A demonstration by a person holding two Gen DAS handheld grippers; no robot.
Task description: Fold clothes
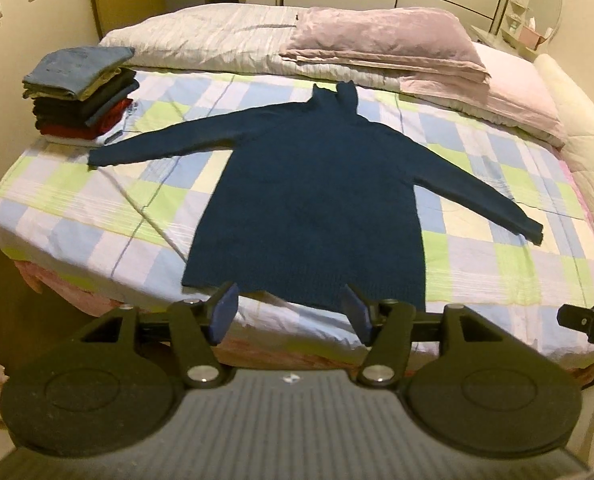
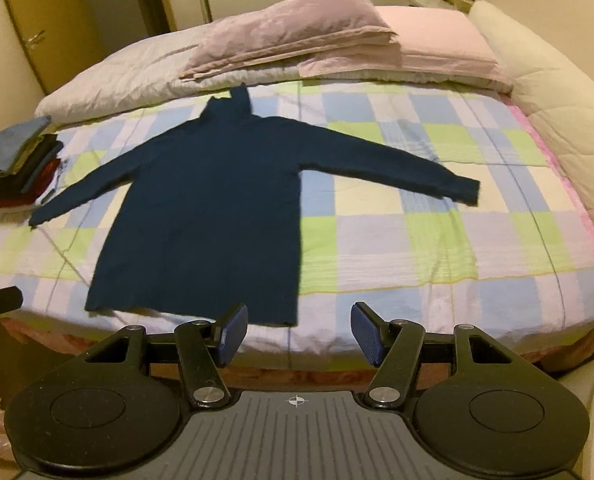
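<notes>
A dark blue turtleneck sweater [image 1: 309, 196] lies flat on the checked bedspread [image 1: 97, 216], both sleeves spread out, hem toward me. My left gripper [image 1: 291, 310] hovers open just above the hem's near edge, nothing between its blue pads. In the right wrist view the same sweater [image 2: 205, 208] lies left of centre, and my right gripper [image 2: 299, 330] stands open over the bed's near edge, right of the hem corner, empty. The other gripper's black tip shows at each view's side edge.
A stack of folded clothes [image 1: 83, 94] sits at the bed's far left corner. Folded mauve bedding and pillows [image 1: 385, 46] lie across the head of the bed. A padded cream headboard [image 2: 553, 92] runs along the right. A door and wardrobe stand behind.
</notes>
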